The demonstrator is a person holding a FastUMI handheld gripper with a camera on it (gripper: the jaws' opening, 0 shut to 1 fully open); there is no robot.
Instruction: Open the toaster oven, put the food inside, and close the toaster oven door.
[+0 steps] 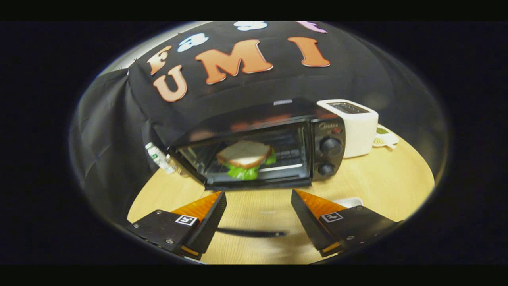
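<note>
Sandwich (pixel 246 159) sits inside oven (pixel 258 145). Gripper (pixel 258 202) fingers spread wide, empty, before oven; raise door (pixel 250 232) squarely.

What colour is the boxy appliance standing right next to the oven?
White: the pop-up toaster beside the black toaster oven, clearest in the gripper view.

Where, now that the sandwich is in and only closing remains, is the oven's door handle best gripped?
Take the door handle at its middle. It is the dark bar lying crosswise, low between the open jaws of the gripper and well out from the front of the toaster oven. Come from the front and slightly below, then lift towards the sandwich. The bar is blurred, so this is a judgement.
</note>
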